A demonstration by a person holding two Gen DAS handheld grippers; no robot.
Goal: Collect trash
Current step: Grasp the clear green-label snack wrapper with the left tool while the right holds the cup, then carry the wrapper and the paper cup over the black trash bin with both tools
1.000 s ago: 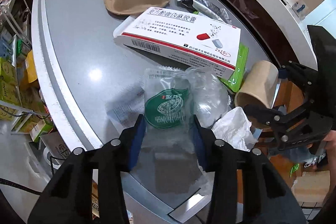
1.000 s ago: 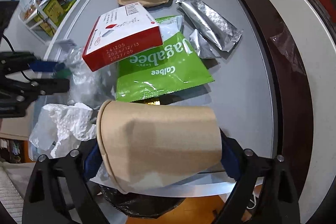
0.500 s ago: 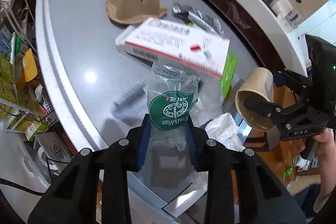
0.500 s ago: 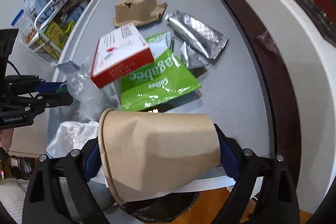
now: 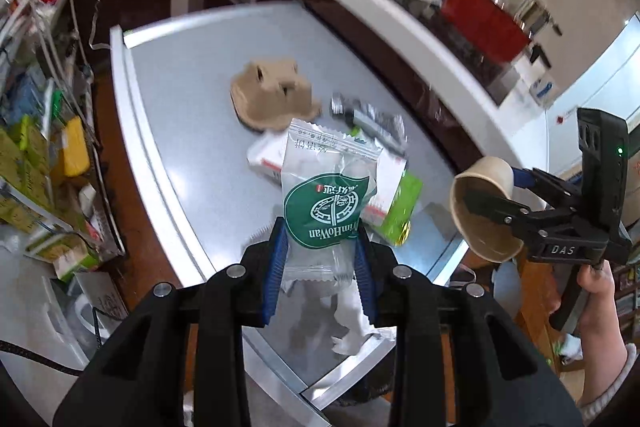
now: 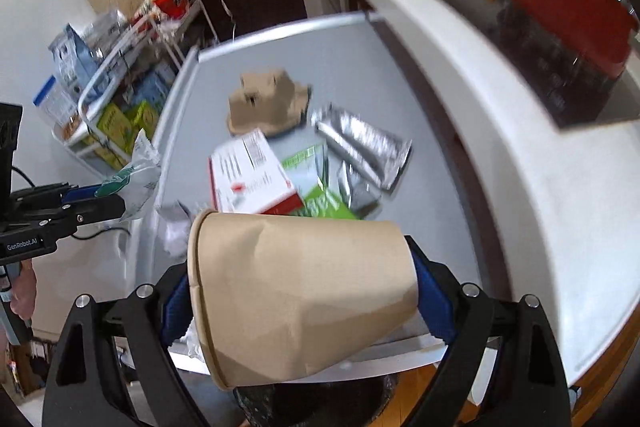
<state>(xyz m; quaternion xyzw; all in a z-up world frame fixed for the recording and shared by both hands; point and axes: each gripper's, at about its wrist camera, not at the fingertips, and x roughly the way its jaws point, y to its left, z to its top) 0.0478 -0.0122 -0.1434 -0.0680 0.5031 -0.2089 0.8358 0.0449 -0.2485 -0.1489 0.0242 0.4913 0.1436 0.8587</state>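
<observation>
Bright indoor light glares off the grey table (image 5: 168, 131); motion blur smears the litter, fisheye edges darken.

Hidden behind the clear wrapper (image 5: 328, 203) in the middle of the left wrist view: most of the white and red box (image 5: 266, 157) and green packet (image 5: 400, 211). Covered by the paper cup (image 6: 300, 299) in the lower right wrist view: near table edge (image 6: 384, 359), most of a dark bin (image 6: 312, 403) cut off by the bottom edge. Blurred beyond reading: box print, shelf clutter (image 6: 120, 107) at upper left.

"TimHoWan" on clear wrapper (image 5: 326, 203); "DAS" on right tongs (image 5: 490, 205)
</observation>
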